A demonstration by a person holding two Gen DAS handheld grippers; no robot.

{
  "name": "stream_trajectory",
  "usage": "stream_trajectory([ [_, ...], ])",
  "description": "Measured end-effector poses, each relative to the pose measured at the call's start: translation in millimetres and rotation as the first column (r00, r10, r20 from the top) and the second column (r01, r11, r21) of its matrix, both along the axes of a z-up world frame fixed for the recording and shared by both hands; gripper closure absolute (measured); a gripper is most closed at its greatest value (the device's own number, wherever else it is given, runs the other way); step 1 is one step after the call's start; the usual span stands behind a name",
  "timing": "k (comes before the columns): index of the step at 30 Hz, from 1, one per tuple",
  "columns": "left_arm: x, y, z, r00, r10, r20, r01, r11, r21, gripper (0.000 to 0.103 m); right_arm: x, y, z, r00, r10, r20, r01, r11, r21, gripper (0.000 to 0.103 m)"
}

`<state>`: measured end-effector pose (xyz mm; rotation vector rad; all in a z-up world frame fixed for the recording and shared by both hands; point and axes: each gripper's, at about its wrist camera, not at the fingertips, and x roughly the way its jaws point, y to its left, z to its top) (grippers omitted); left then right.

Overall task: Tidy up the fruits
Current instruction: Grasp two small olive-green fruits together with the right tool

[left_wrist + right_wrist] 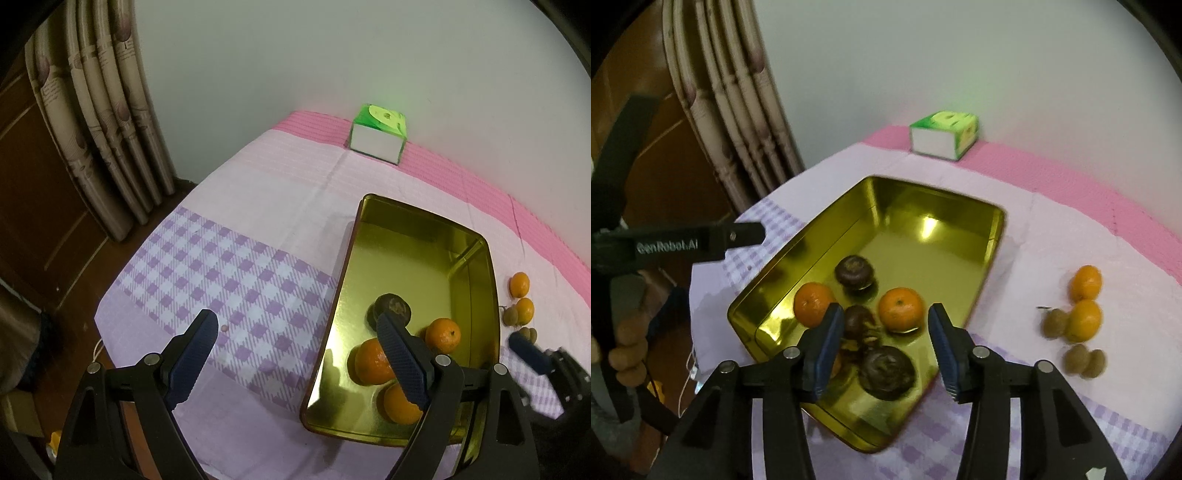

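Observation:
A gold metal tray (960, 218) (476, 254) lies on the table. In the right wrist view it holds two oranges (900, 308) and three dark round fruits (854, 271). Two more oranges (1086, 282) and several small brown fruits (1055, 322) lie on the cloth to the tray's right. My right gripper (882, 350) is open and empty, hovering over the tray's near end. My left gripper (299, 354) is open and empty, above the tray's left edge and the checked cloth.
A green and white tissue box (943, 134) (378, 134) stands at the back by the wall. A pink and purple checked cloth (229, 266) covers the table. Curtains (107, 122) and a wooden door are off the left edge.

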<state>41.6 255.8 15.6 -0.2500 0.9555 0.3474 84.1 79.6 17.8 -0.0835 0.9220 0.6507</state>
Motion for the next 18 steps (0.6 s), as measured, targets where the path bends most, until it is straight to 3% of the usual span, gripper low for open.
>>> stream_trajectory([
  [6, 0, -1, -1, 1.000, -0.004, -0.003, 0.004, 1.000, 0.004, 0.015, 10, -44, 1, 0.994, -0.105, 0.015, 0.105, 0.994, -0.012, 0.052],
  [13, 0, -3, -1, 1.000, -0.013, -0.009, 0.013, 1.000, 0.010, 0.015, 26, -100, -22, 0.968, -0.252, -0.008, 0.251, 0.966, -0.063, 0.048],
  [18, 0, -3, -1, 1.000, -0.016, -0.010, 0.016, 1.000, 0.011, 0.015, 30, -122, -39, 0.953, -0.301, -0.023, 0.298, 0.950, -0.094, 0.044],
])
